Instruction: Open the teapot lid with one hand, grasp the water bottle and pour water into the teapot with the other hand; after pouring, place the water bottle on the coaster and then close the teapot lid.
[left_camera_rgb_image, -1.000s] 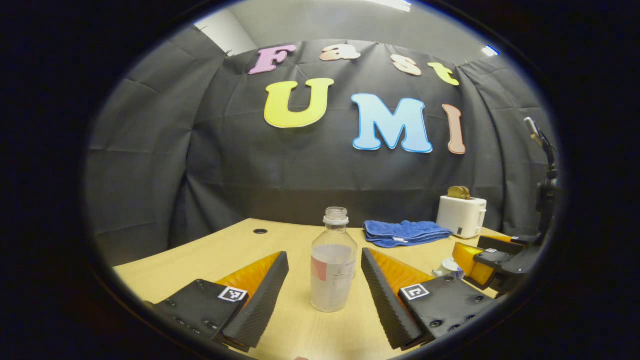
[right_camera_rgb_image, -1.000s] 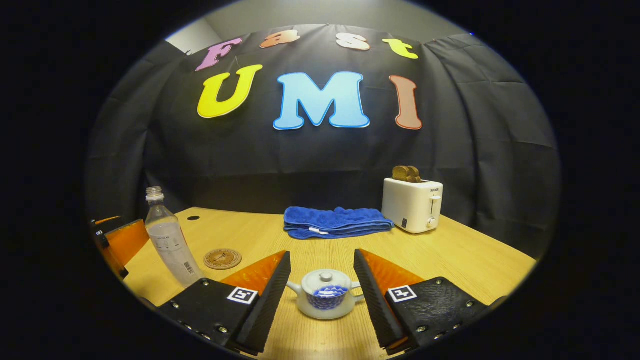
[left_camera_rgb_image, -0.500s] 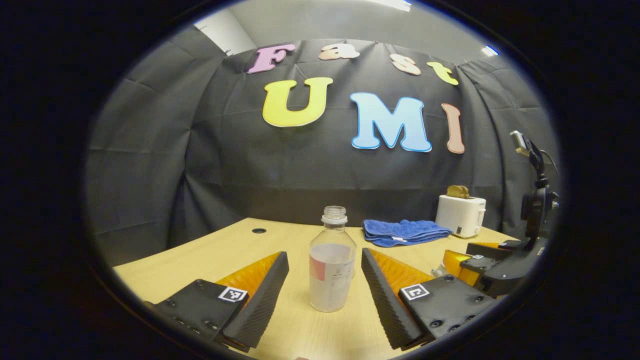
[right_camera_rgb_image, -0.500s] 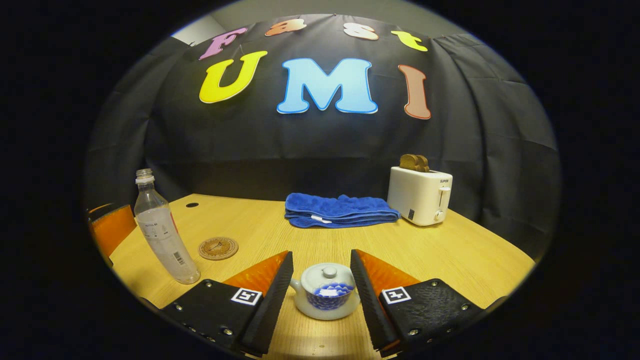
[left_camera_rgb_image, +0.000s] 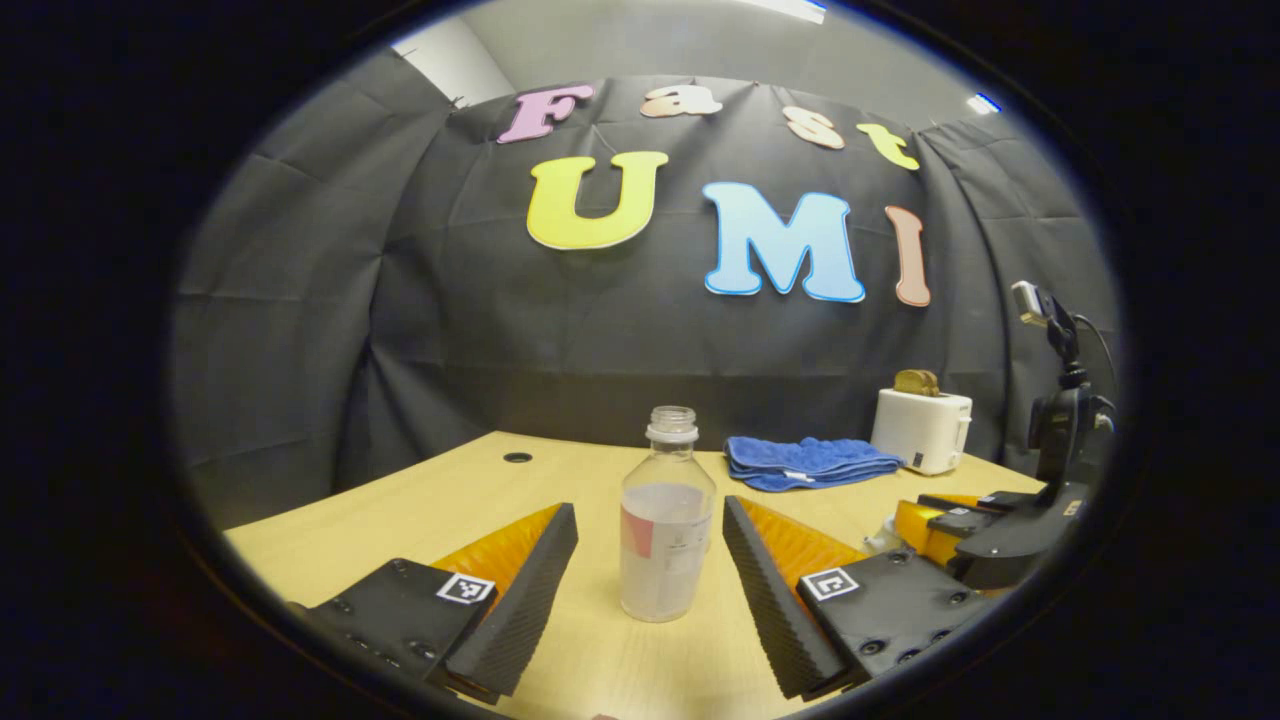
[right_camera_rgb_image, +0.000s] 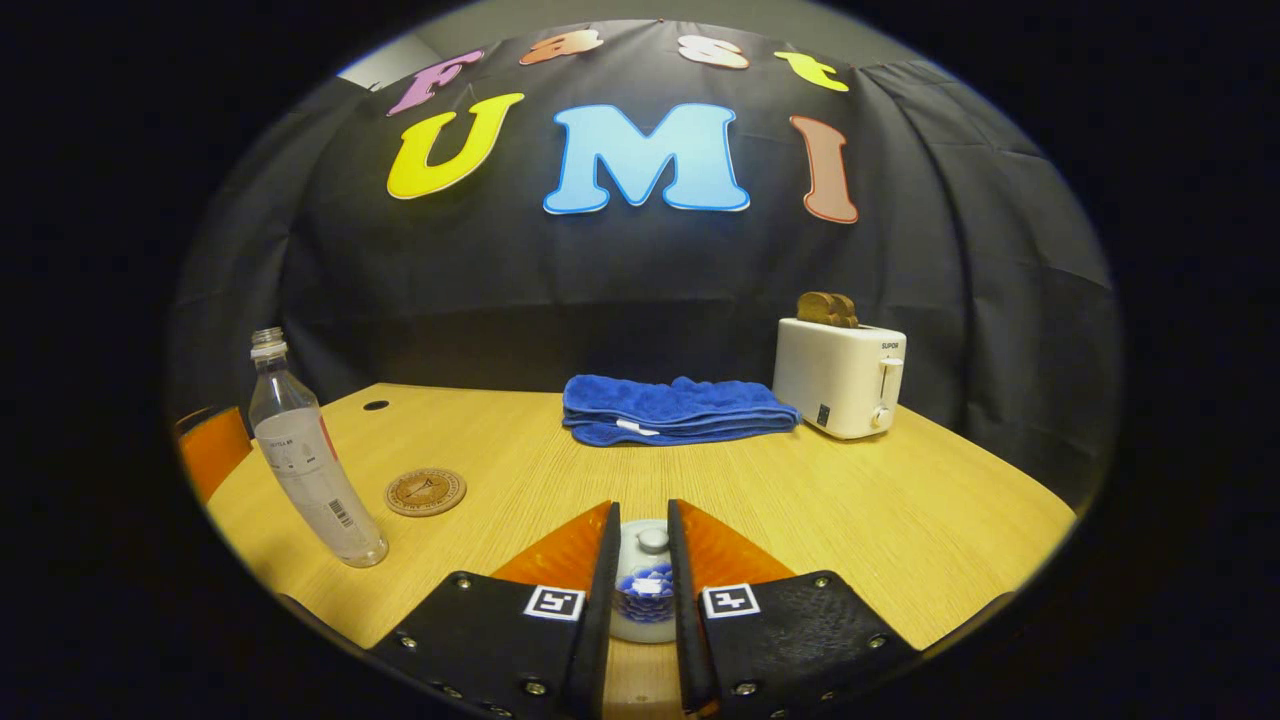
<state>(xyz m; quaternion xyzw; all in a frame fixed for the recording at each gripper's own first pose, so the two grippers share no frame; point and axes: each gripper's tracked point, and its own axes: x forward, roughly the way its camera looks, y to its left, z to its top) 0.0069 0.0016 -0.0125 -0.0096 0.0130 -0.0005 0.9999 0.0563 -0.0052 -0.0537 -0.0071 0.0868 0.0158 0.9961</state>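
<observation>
Right gripper view: my right tongs (right_camera_rgb_image: 640, 600) are narrowed around the teapot (right_camera_rgb_image: 641, 590), whose lid (right_camera_rgb_image: 650, 540) is on; I cannot tell whether the fingers touch it. The pale wooden table (right_camera_rgb_image: 880, 510) carries a folded blue towel (right_camera_rgb_image: 672, 410), a white toaster (right_camera_rgb_image: 838, 378) and a round coaster (right_camera_rgb_image: 425, 492) near the water bottle (right_camera_rgb_image: 305, 460). Black cloth walls the booth. In the left gripper view, my left tongs (left_camera_rgb_image: 650, 590) stand spread wide either side of the uncapped, upright bottle (left_camera_rgb_image: 667, 520), not touching it.
</observation>
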